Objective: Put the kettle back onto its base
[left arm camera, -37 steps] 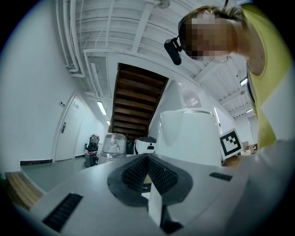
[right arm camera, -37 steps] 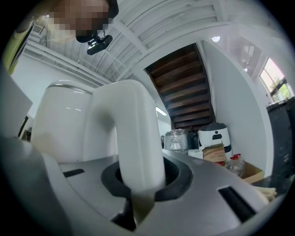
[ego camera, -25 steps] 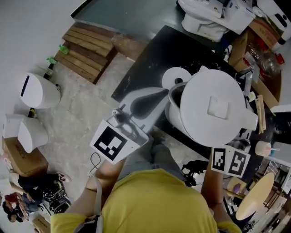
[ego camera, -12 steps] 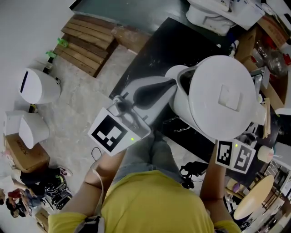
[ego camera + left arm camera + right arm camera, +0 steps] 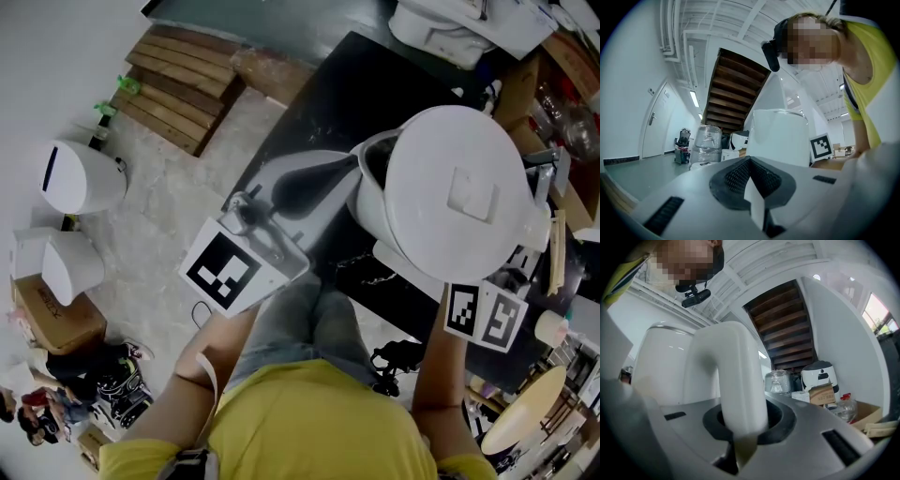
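A white kettle (image 5: 459,202) with a flat round lid hangs over the black table (image 5: 375,89) in the head view. My right gripper (image 5: 743,437) is shut on the kettle's arched white handle (image 5: 729,376); in the head view only its marker cube (image 5: 483,314) shows below the kettle. My left gripper (image 5: 319,183) points level at the kettle's left rim, jaws together, with a thin white wedge between them (image 5: 757,201); I cannot tell what it is. The kettle body (image 5: 780,136) stands ahead of it. The kettle hides whatever lies under it, and no base shows clearly.
A wooden pallet (image 5: 183,80) lies on the floor beyond the table's left corner. Two white appliances (image 5: 80,178) and a cardboard box (image 5: 47,319) stand at the far left. Boxes and clutter (image 5: 553,66) crowd the table's right side. The person's legs are against the table's near edge.
The kettle and both grippers have shifted together to the right and farther over the black table. A white round shape seen beyond the kettle earlier is now almost covered.
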{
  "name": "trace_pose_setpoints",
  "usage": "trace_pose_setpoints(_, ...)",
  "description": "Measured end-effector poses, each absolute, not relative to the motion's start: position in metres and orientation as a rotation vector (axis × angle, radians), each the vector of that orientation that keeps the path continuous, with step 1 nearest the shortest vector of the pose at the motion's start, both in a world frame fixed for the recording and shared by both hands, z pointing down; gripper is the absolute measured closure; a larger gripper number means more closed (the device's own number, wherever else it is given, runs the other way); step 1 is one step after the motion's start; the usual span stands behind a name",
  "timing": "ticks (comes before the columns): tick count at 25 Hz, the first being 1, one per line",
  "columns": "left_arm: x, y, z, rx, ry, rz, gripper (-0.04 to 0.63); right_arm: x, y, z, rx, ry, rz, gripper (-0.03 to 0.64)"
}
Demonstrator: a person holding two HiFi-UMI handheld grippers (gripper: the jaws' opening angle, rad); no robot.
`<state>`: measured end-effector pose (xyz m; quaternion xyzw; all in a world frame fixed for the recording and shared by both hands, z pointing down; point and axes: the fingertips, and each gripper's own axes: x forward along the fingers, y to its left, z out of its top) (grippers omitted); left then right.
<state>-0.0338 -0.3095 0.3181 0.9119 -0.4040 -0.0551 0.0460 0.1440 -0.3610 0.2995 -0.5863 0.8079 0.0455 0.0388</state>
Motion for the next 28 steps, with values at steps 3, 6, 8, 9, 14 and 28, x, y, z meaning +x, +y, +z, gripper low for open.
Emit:
trace_pose_setpoints(3,-0.035,-0.316,0.323,2.774,-1.239,-0.169,0.592,0.144,-0.368,0.304,-1.800,2.477,0.144,0.555)
trace_pose_setpoints(6,-0.036,-0.322,0.330,2.763,-1.248,-0.163,0.592,0.142,-0.374,0.311,-1.793,2.475,0.139,0.555)
trace_pose_setpoints(8,-0.036,-0.326,0.335,2.759,-1.252,-0.151,0.592,0.141,-0.378,0.316,-1.795,2.479,0.137,0.555)
trace_pose_setpoints(9,-0.036,-0.328,0.338,2.756,-1.253,-0.145,0.592,0.141,-0.379,0.319,-1.798,2.482,0.137,0.555)
trace_pose_setpoints(14,-0.038,-0.335,0.349,2.731,-1.261,-0.135,0.593,0.140,-0.386,0.331,-1.800,2.492,0.109,0.555)
trace_pose_setpoints(28,-0.045,-0.346,0.362,2.717,-1.272,-0.132,0.592,0.135,-0.398,0.347,-1.800,2.496,0.070,0.555)
